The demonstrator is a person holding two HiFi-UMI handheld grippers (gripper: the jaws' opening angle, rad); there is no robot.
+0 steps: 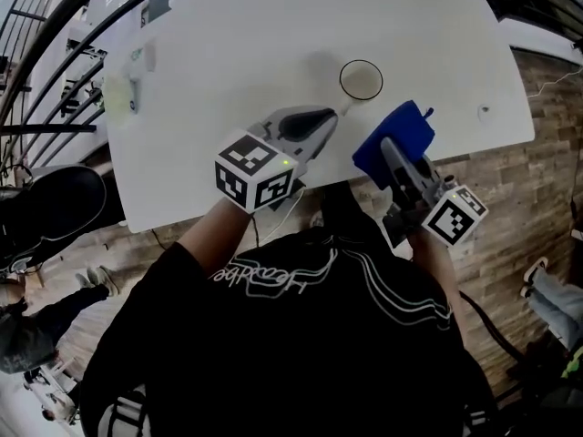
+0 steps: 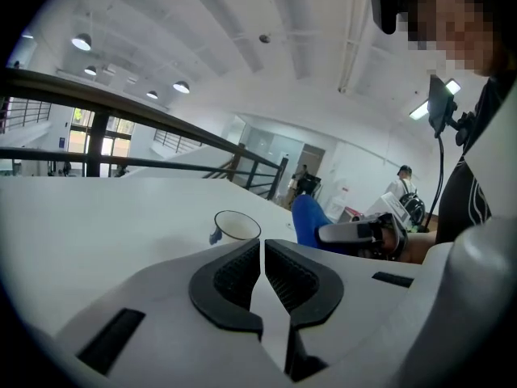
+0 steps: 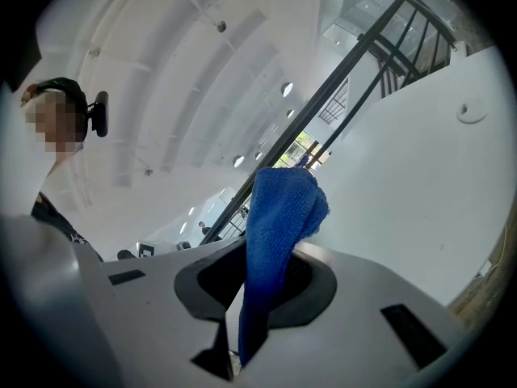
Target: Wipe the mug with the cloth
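mug: the mug (image 1: 361, 80) stands upright in the upper middle of the head view, mouth open to the camera. It's well in from every table edge.
left gripper: the left gripper (image 1: 330, 121) has its jaws pressed together with nothing between them. Its tips point at the mug and sit just short of it, and I can't see any contact. In its own view (image 2: 262, 249) the mug (image 2: 237, 226) rises right behind the jaw tips.
right gripper: the right gripper (image 1: 393, 157) is clamped on the cloth (image 1: 393, 144), lower right of the mug and apart from it. In its own view (image 3: 266, 257) the blue cloth (image 3: 279, 217) sticks up between the pads and flops over at the top.
table: the white table (image 1: 273, 25) has a curved near edge running from the lower left up to the right. Both grippers reach in across it.
open room: there's bare tabletop left of and behind the mug, and more to its right.
small stuff: a little round fitting (image 1: 484, 111) sits near the right edge, and some pale clutter (image 1: 127, 85) at the far left edge.
past the edges: a dark railing (image 1: 55, 62) at upper left and a wood floor (image 1: 510, 180) on the right.
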